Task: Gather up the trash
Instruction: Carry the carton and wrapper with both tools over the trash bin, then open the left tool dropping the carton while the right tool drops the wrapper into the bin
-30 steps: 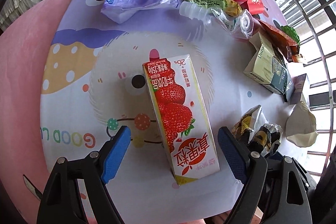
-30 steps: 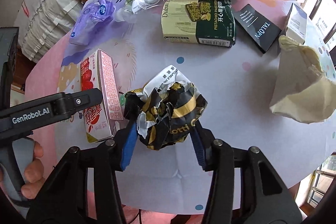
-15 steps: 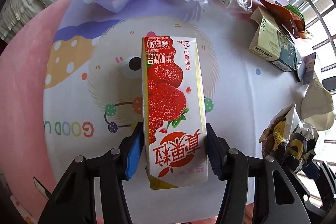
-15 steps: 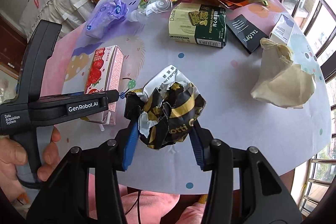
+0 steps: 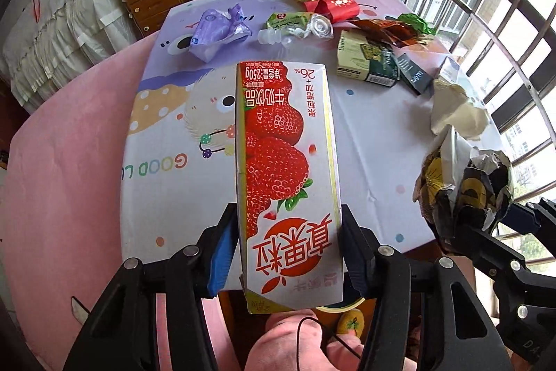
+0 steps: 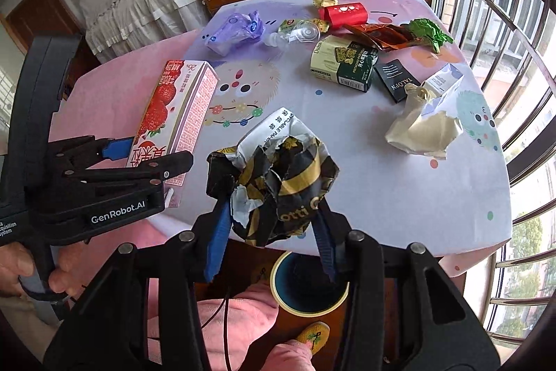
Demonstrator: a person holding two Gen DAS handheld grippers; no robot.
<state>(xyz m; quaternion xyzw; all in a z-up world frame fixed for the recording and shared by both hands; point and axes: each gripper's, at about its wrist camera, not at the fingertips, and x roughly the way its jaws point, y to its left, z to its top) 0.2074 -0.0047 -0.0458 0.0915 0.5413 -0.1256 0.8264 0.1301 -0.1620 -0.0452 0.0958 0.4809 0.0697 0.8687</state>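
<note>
Left wrist view
- Left hand-held gripper (image 5: 288, 249): clenched on the strawberry milk carton (image 5: 285, 169), blue pads pressing its two long sides near the bottom end.
- Carton position: lifted clear of the table (image 5: 375, 141), its far end pointing out over the patterned cloth.
- Crumpled black-and-gold wrapper (image 5: 465, 186): at the right edge, held up in the other tool.
- On the table: purple plastic bag (image 5: 219, 30), crushed clear bottle (image 5: 295, 28), red packet (image 5: 335, 7), green pistachio box (image 5: 368, 61), crumpled cream paper (image 5: 455, 113).

Right wrist view
- Right hand-held gripper (image 6: 274, 232): grasping the crumpled black-and-gold wrapper (image 6: 278, 186), which bulges between the blue pads.
- Wrapper position: off the table (image 6: 382, 169), above its near edge.
- Bin (image 6: 309, 284): a round, yellow-rimmed opening directly below the wrapper, on the floor.
- Left hand-held gripper (image 6: 149, 155): to the left, the strawberry milk carton (image 6: 173, 113) in its grip, a hand (image 6: 21, 270) on the handle.
- Pink-clad leg (image 6: 236, 319): beside the bin.
</note>
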